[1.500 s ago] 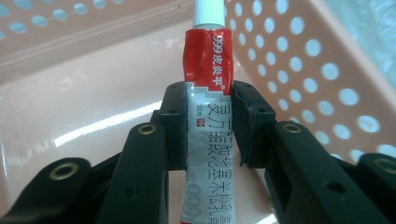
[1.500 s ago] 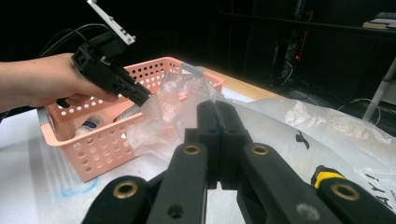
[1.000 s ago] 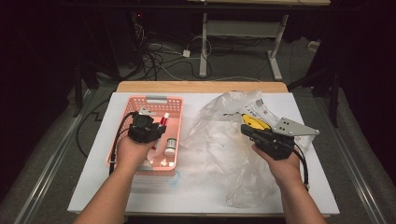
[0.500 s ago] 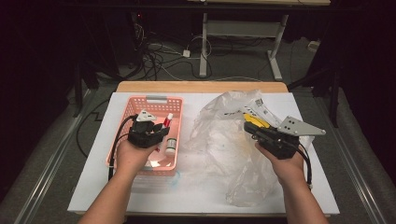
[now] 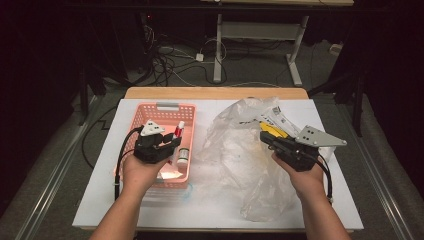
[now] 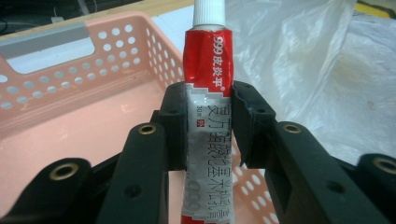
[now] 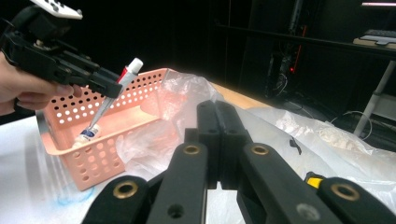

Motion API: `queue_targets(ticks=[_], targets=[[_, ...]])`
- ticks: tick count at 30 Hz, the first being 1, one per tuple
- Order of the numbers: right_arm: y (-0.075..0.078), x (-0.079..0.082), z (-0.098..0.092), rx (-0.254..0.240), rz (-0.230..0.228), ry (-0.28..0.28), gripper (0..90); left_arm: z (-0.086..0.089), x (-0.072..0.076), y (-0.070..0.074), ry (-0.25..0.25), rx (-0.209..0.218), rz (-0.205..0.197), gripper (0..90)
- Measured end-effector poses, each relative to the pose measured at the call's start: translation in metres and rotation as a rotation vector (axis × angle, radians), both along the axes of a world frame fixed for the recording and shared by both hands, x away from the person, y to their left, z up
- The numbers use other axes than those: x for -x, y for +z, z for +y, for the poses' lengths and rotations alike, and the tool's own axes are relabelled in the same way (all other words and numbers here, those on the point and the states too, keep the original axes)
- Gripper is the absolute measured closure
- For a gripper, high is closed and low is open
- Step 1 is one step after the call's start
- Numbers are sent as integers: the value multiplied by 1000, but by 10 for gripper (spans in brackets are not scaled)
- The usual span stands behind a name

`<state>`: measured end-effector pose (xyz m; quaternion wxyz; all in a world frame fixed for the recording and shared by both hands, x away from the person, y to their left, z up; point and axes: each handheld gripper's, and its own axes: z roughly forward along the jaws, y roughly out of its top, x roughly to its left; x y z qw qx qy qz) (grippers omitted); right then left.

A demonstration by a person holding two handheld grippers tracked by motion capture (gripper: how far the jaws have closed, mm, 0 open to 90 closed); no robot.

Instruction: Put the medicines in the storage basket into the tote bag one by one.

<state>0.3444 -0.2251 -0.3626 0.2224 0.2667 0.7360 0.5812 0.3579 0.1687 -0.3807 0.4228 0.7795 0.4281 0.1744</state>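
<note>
Overhead light brightens the white desk while its surroundings stay black. Glare whitens the plastic bag; the gripper views look soft, their nearest parts blurred.

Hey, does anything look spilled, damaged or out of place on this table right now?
Nothing spilled or broken. The tube sits straight in the left gripper over the basket. A small bottle lies on its side in the basket, and the bag sprawls crumpled.

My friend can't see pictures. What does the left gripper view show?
A red and white ointment tube with a white cap stands upright, clamped between the left gripper and its two black jaws. Behind it is a pink plastic basket with holes, and a crinkly clear plastic bag lies to the right.
</note>
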Motion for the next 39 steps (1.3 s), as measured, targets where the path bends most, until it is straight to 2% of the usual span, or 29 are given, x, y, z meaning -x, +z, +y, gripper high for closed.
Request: queue_targets(ticks=[8,16,18,29,39], targets=[[1,1,1,-3,-7,6,900,-14,11,15,-52,20,-49,664],[3,3,2,-6,-16,7,900,-30,27,24,-108,47,-71,664],[4,3,2,-7,-14,6,900,-34,29,24,-128,60,-75,664],[4,4,2,-7,-16,10,900,-60,43,20,-202,68,-81,664],[4,3,2,-12,-13,11,900,-80,48,10,-257,52,-67,663]])
